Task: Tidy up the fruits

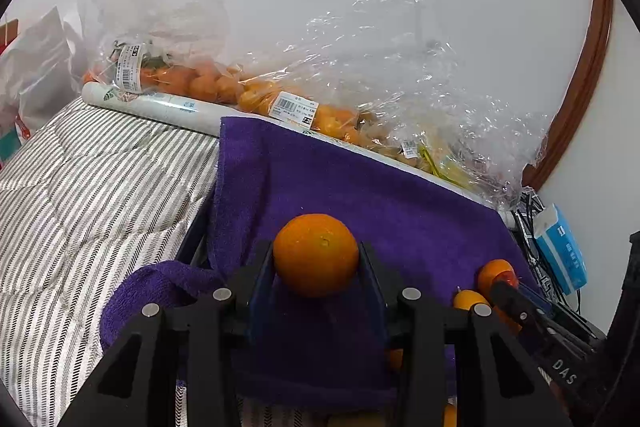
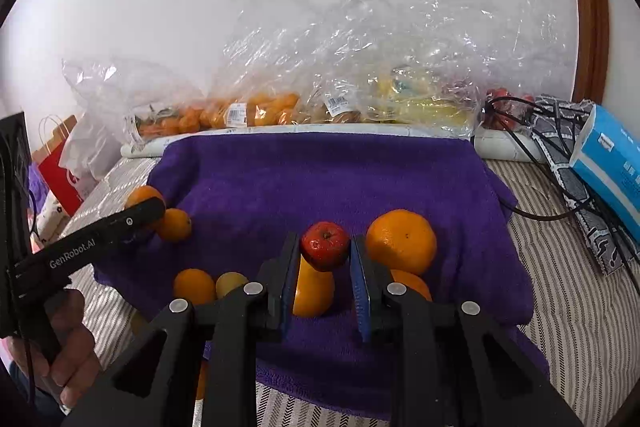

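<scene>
My left fingers [image 1: 316, 263] clamp an orange [image 1: 316, 254], navel facing me. Right fingers [image 2: 325, 247] clamp a small red apple [image 2: 325, 245], stem toward me, over the purple towel [image 2: 320, 171].

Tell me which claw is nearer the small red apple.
Right. The right claw is clamped on the small red apple; the left claw grips a round orange off to that apple's left.

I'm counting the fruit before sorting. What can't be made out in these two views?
- Right wrist view: the clear bags glare and crumple, so the fruit inside can't be counted.
- Right wrist view: the right gripper and its small red apple cover part of the orange behind.
</scene>
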`<state>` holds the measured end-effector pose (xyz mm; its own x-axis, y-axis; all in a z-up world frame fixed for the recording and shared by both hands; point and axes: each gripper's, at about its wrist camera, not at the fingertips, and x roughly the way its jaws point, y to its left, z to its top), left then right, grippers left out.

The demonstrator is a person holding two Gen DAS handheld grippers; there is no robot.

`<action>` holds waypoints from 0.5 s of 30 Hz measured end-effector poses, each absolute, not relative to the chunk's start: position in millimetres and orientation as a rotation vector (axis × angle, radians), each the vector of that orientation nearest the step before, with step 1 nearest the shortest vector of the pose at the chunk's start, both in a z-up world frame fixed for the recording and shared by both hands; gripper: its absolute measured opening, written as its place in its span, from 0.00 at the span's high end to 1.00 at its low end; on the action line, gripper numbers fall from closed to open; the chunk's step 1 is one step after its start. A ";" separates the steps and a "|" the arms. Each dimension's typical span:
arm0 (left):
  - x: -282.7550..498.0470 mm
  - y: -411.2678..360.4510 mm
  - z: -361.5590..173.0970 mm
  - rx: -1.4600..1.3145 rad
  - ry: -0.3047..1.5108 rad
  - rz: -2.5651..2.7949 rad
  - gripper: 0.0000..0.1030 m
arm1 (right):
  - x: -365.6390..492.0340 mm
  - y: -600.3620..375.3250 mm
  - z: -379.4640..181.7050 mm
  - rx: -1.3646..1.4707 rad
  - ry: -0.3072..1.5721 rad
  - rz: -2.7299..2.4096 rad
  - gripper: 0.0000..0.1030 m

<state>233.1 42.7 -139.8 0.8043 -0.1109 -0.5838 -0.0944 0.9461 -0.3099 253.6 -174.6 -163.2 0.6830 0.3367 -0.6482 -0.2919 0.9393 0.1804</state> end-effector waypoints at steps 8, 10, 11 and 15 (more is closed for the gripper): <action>234.0 34.1 -140.1 -0.297 0.649 -0.034 0.61 | 257.2 -171.3 -166.3 0.057 0.756 0.350 0.76; 234.1 33.6 -140.1 -0.293 0.649 -0.037 0.61 | 256.1 -169.4 -165.7 0.044 0.752 0.351 0.76; 234.5 33.5 -140.3 -0.296 0.652 -0.044 0.61 | 255.5 -168.3 -165.5 0.033 0.748 0.346 0.76; 236.5 33.3 -142.1 -0.307 0.669 -0.071 0.61 | 257.1 -169.1 -166.3 0.033 0.754 0.344 0.76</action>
<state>236.5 33.3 -142.1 0.7836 -0.1626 -0.5996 -0.0336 0.9526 -0.3023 257.1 -169.1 -166.3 0.6762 0.3175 -0.6648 -0.2940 0.9437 0.1516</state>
